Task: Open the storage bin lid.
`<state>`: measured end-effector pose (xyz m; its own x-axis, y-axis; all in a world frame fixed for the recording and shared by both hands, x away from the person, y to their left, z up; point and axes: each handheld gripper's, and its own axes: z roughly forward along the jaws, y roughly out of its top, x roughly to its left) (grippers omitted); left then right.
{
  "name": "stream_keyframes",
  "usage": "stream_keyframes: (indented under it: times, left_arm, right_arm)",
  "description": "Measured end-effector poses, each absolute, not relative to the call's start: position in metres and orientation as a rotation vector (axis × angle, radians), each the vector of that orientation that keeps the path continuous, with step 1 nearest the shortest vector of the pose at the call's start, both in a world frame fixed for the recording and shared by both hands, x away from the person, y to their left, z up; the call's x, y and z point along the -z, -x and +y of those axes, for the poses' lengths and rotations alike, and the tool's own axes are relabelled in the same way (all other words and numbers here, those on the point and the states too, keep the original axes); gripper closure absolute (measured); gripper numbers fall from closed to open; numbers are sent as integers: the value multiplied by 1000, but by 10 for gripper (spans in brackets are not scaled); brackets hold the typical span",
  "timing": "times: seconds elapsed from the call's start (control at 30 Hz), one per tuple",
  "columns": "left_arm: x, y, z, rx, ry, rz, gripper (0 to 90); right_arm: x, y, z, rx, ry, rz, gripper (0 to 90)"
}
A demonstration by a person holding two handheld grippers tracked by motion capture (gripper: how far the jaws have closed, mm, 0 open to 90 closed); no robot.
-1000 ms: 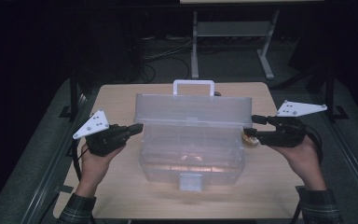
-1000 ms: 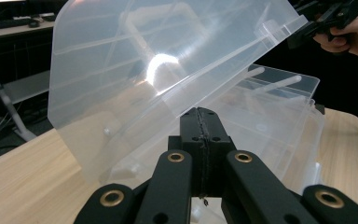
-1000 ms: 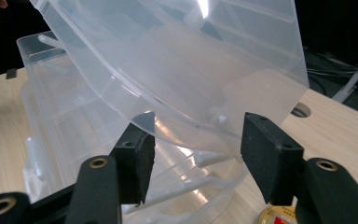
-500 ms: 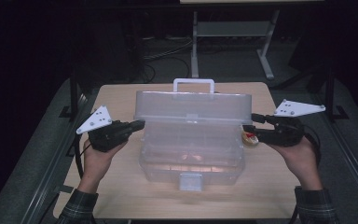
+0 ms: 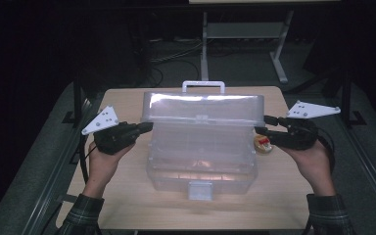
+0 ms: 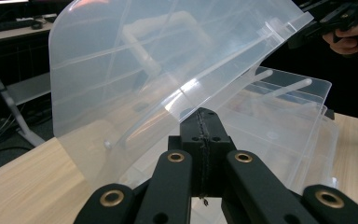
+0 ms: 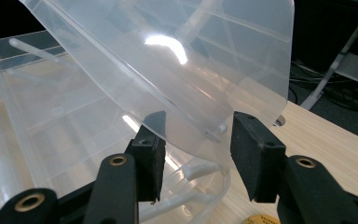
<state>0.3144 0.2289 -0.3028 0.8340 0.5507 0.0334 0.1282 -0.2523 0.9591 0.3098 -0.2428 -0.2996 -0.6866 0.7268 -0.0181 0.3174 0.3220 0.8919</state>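
A clear plastic storage box (image 5: 200, 161) stands mid-table with its lid (image 5: 203, 110) tilted up and a white handle (image 5: 203, 85) behind it. My left gripper (image 5: 149, 127) is shut, its tips touching the lid's left end; in the left gripper view the shut jaws (image 6: 205, 116) meet the lid (image 6: 144, 84) at its lower edge. My right gripper (image 5: 260, 126) straddles the lid's right end. Its jaws (image 7: 200, 126) have just been closing. One stands behind the lid (image 7: 177, 70), one in front, with a gap left.
A small round yellow and red thing (image 5: 263, 143) lies on the table beside the box, under my right gripper. The box's front latch (image 5: 199, 190) faces the near edge. Bare wooden tabletop (image 5: 127, 205) lies at both sides. A metal stand (image 5: 240, 34) is on the floor behind.
The right gripper's jaws have narrowed around the lid's right end. The lid stands a little higher than before. Both hands have barely moved.
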Motion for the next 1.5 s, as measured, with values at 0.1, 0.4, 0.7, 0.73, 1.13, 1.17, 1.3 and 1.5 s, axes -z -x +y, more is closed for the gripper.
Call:
stream_keyframes:
  times: [0.1,0.4,0.7,0.73,1.13,1.17,1.3,1.5]
  left_arm:
    - [302,-315,229,-430,-1805,520,898]
    - [302,-309,228,-397,-1816,518,757]
    - [304,-304,228,-377,-1827,516,703]
    - [304,-303,228,-370,-1830,514,693]
    - [310,-293,222,-305,-1848,490,596]
    - [310,-292,221,-300,-1848,486,593]
    - [310,-287,217,-284,-1855,466,585]
    - [312,-282,210,-256,-1868,437,576]
  right_arm:
    - [299,-311,-243,-1329,-931,2168,553]
    - [298,-315,-243,-1320,-945,2174,544]
    - [296,-321,-243,-1320,-963,2165,550]
    - [296,-321,-243,-1321,-964,2165,552]
    - [293,-329,-243,-1326,-989,2156,563]
    - [293,-329,-243,-1328,-993,2157,564]
    - [291,-331,-242,-1329,-1004,2155,566]
    - [290,-334,-242,-1328,-1009,2150,568]
